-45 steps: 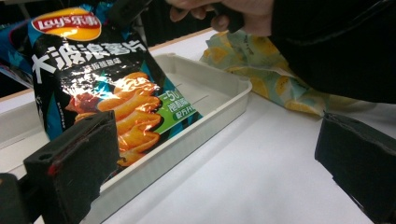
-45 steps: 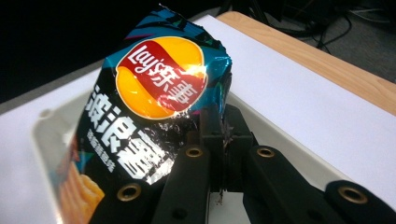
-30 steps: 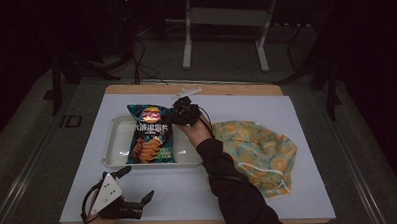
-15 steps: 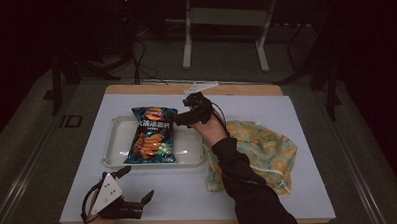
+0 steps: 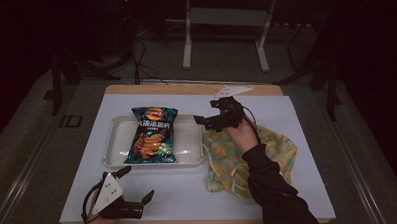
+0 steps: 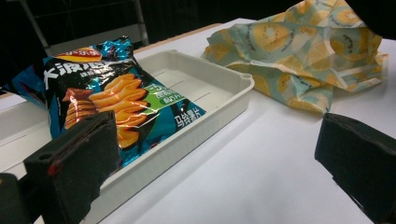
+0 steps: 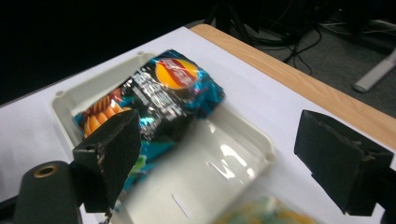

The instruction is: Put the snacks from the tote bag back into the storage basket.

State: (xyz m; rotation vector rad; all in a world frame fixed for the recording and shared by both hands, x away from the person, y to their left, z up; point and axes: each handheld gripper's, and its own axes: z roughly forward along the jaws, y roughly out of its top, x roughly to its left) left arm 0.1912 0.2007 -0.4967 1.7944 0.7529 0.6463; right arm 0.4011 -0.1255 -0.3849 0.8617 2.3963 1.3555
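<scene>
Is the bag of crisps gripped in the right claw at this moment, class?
No: in the high view the right claw hangs open above the tray's right side, while the crisp bag lies in the tray.

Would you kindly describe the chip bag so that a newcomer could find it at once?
Start at the white sheet that covers the table, then find the shallow white tray left of centre. The chip bag lies in the tray's left half: glossy blue foil picturing orange chips, unlike the soft yellow-and-teal patterned cloth right of the tray.
</scene>
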